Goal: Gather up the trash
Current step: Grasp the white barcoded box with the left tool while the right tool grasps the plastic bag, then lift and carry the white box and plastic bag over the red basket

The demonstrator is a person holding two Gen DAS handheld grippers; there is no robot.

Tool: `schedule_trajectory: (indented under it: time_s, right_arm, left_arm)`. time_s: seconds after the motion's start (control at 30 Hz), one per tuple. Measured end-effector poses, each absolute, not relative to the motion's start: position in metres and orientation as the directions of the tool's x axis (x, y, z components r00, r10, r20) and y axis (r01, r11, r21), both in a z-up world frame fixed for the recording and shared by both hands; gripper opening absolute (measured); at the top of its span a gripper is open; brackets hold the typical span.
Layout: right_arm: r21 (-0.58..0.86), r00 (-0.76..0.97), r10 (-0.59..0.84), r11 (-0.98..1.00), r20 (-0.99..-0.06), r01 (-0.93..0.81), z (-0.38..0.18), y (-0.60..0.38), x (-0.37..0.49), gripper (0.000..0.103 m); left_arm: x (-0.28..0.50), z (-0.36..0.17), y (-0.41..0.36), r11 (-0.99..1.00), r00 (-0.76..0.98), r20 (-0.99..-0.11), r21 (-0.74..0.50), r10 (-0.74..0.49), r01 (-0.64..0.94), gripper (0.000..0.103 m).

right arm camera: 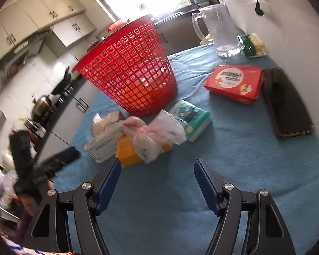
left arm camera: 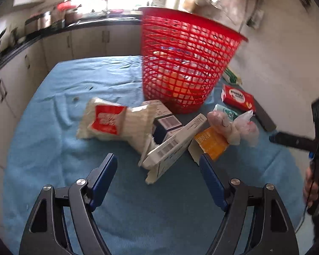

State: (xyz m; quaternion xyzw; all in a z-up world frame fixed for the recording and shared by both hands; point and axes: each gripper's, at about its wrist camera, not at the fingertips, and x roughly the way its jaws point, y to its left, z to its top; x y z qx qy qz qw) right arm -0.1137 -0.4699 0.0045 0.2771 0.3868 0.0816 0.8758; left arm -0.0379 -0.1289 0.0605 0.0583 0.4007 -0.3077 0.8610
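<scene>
A red mesh basket [left arm camera: 187, 63] [right arm camera: 129, 72] stands on the blue cloth [left arm camera: 95, 191] with some items inside. In front of it lies a heap of trash: a white-and-red wrapper [left arm camera: 108, 121], a white carton [left arm camera: 172, 148] [right arm camera: 102, 146], a dark box [left arm camera: 165, 123], an orange packet [left arm camera: 212, 144] [right arm camera: 127, 153] and a crumpled plastic bag [left arm camera: 234, 127] [right arm camera: 155, 133]. My left gripper [left arm camera: 158, 163] is open just short of the white carton. My right gripper [right arm camera: 157, 167] is open just short of the orange packet and bag. Both are empty.
A red tissue pack [right arm camera: 234, 82] [left arm camera: 238, 97], a green tissue pack [right arm camera: 191, 119], a dark flat case [right arm camera: 287, 104], a clear glass jug [right arm camera: 221, 31] and a green snack bag [right arm camera: 253, 45] lie at the right. Kitchen counters [left arm camera: 53, 29] line the far side.
</scene>
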Motion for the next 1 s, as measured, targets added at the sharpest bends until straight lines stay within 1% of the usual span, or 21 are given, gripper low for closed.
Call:
schedule_trajectory:
  time_s: [0.1,0.3,0.33,0.37,0.4,0.43,0.47,0.5,0.53,0.57,0.6,0.63,0.67,0.73,1.0]
  right_arm:
    - [0.571,0.697,0.370,0.818,-0.614,0.068,0.003,-0.470,-0.102,0.075]
    - [0.579,0.683,0.385,0.812,-0.621,0.068,-0.003,-0.462,-0.077,0.076]
    - [0.577,0.681,0.386,0.814,-0.622,0.065,-0.004,-0.461,-0.076,0.075]
    - [0.572,0.677,0.388,0.818,-0.625,0.060,-0.005,-0.457,-0.073,0.075]
    - [0.568,0.674,0.388,0.821,-0.629,0.057,-0.006,-0.454,-0.072,0.075]
    - [0.556,0.669,0.382,0.829,-0.638,0.056,-0.007,-0.450,-0.070,0.075]
    - [0.549,0.665,0.379,0.834,-0.643,0.055,-0.008,-0.448,-0.069,0.073]
    - [0.541,0.660,0.377,0.839,-0.650,0.053,-0.009,-0.444,-0.067,0.066]
    - [0.537,0.657,0.375,0.842,-0.654,0.054,-0.011,-0.444,-0.066,0.055]
    - [0.535,0.651,0.374,0.843,-0.661,0.058,-0.012,-0.442,-0.064,0.049]
    - [0.538,0.647,0.379,0.841,-0.662,0.059,-0.014,-0.441,-0.064,0.029]
    - [0.544,0.641,0.386,0.837,-0.663,0.058,-0.016,-0.440,-0.064,0.018]
    - [0.545,0.635,0.390,0.836,-0.667,0.059,-0.017,-0.439,-0.063,0.018]
    - [0.523,0.641,0.375,0.851,-0.670,0.050,-0.015,-0.436,-0.066,0.014]
    - [0.477,0.694,0.341,0.879,-0.634,0.004,0.014,-0.427,-0.094,0.012]
  left_arm:
    - [-0.032,0.058,-0.142,0.785,0.487,-0.732,-0.105,-0.477,0.610,0.078]
    - [-0.024,0.050,-0.161,0.753,0.460,-0.757,-0.063,-0.464,0.655,0.078]
    - [-0.024,0.048,-0.164,0.745,0.451,-0.765,-0.056,-0.460,0.665,0.074]
    - [-0.025,0.046,-0.166,0.735,0.442,-0.769,-0.051,-0.461,0.676,0.061]
    - [-0.027,0.045,-0.168,0.727,0.435,-0.775,-0.046,-0.459,0.685,0.053]
    - [-0.028,0.042,-0.171,0.728,0.433,-0.787,-0.030,-0.439,0.685,0.034]
    - [-0.029,0.040,-0.172,0.729,0.430,-0.795,-0.023,-0.428,0.684,0.026]
    - [-0.031,0.039,-0.172,0.730,0.430,-0.793,-0.029,-0.433,0.683,0.026]
    - [-0.033,0.039,-0.172,0.734,0.433,-0.791,-0.029,-0.432,0.679,0.025]
    - [-0.034,0.039,-0.171,0.740,0.436,-0.791,-0.031,-0.429,0.672,0.024]
    - [-0.035,0.040,-0.170,0.744,0.437,-0.790,-0.037,-0.431,0.668,0.023]
    - [-0.037,0.041,-0.168,0.746,0.433,-0.787,-0.049,-0.439,0.665,0.022]
    - [-0.040,0.043,-0.166,0.752,0.437,-0.785,-0.056,-0.440,0.657,0.022]
    - [-0.046,0.048,-0.162,0.760,0.451,-0.777,-0.054,-0.439,0.648,0.022]
    - [-0.081,0.080,-0.142,0.780,0.517,-0.728,-0.039,-0.450,0.625,0.022]
